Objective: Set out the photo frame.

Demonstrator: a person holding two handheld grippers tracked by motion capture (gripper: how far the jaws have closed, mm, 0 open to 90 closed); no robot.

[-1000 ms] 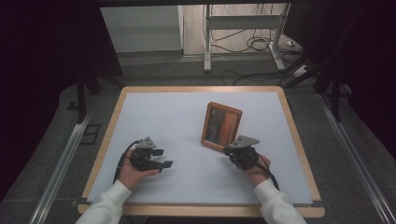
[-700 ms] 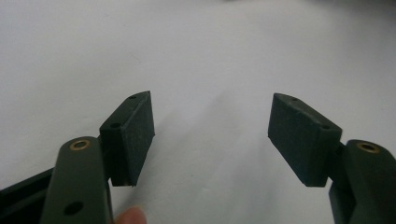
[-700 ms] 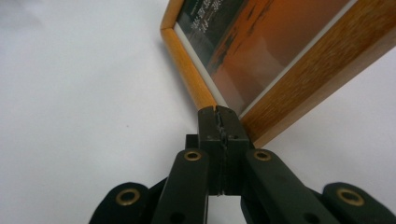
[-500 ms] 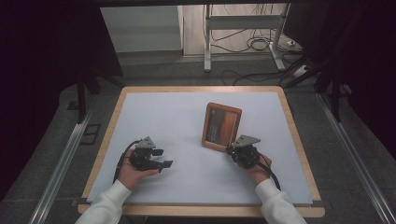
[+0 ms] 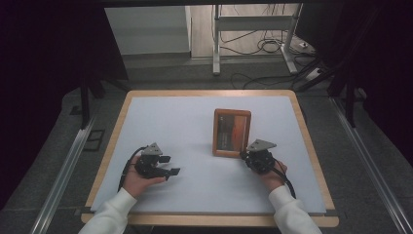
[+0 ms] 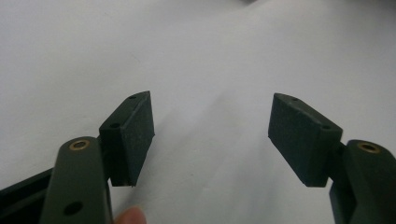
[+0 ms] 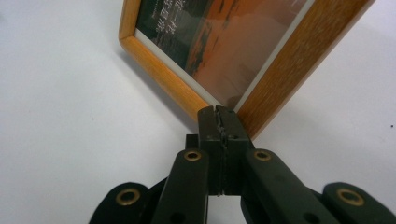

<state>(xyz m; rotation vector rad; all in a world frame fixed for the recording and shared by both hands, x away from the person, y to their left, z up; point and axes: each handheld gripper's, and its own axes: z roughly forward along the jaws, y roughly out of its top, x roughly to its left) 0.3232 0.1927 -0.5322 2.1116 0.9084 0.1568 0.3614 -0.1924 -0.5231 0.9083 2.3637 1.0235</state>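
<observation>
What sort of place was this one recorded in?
Probably a lab or recording workspace: a wood-edged table with a plain white top, loose cables on the floor behind, and dark curtains at both sides.

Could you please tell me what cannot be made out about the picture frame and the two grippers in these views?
- Picture frame: its far part is cut off by the right gripper view's top edge; the print's lettering is too blurred to read.
- Right gripper: jaws shut at the frame's near corner; whether they touch it is hidden by the jaws themselves.
- Left gripper: open over the white table; the bottom edge cuts off its body.
</observation>
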